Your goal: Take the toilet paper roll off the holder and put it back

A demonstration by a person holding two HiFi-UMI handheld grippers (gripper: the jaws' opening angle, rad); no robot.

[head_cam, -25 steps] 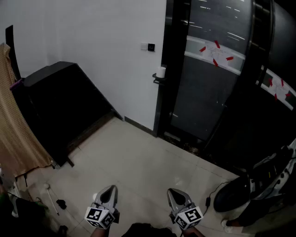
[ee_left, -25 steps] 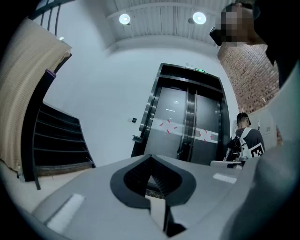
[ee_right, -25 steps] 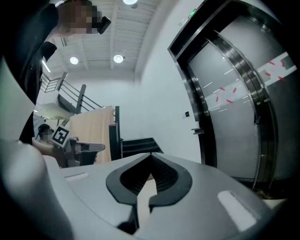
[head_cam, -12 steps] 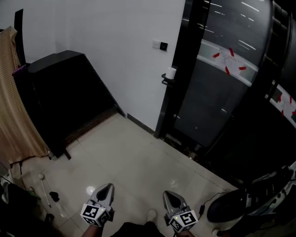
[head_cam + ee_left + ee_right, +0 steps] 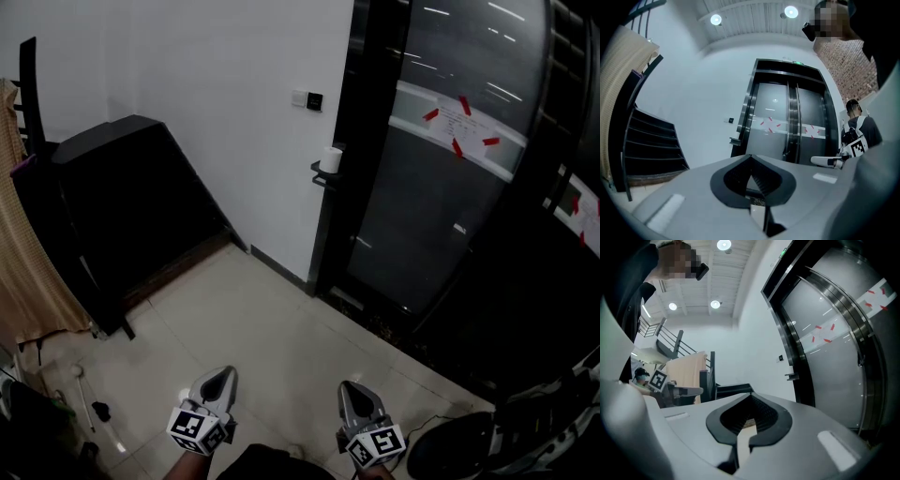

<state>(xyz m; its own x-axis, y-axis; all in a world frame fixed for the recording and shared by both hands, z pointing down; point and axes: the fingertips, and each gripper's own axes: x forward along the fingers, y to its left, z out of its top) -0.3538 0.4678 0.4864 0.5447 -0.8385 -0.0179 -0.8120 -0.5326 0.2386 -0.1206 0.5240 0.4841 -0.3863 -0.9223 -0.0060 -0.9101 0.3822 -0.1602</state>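
While the grey left gripper (image 5: 217,382) sits at seven o'clock in the head view and the grey right gripper (image 5: 354,394) at five, each has its jaws pressed together (nothing between them). Toward twelve o'clock, well apart from both, the white toilet paper roll (image 5: 330,159) stands upright on its small black wall holder (image 5: 321,175).

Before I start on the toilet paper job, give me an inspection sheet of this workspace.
Surface: pale tiled floor.
Job's things: toilet paper roll sits on its holder, on the black door frame.
Clutter: small bits on the floor at lower left; beige cloth hanging at left.
Grippers: left tongs and right tongs both shut, nothing held, far from the roll.
Cables: one thin cable on the floor, lower right.
Surroundings: white wall, black cabinet, taped glass door.
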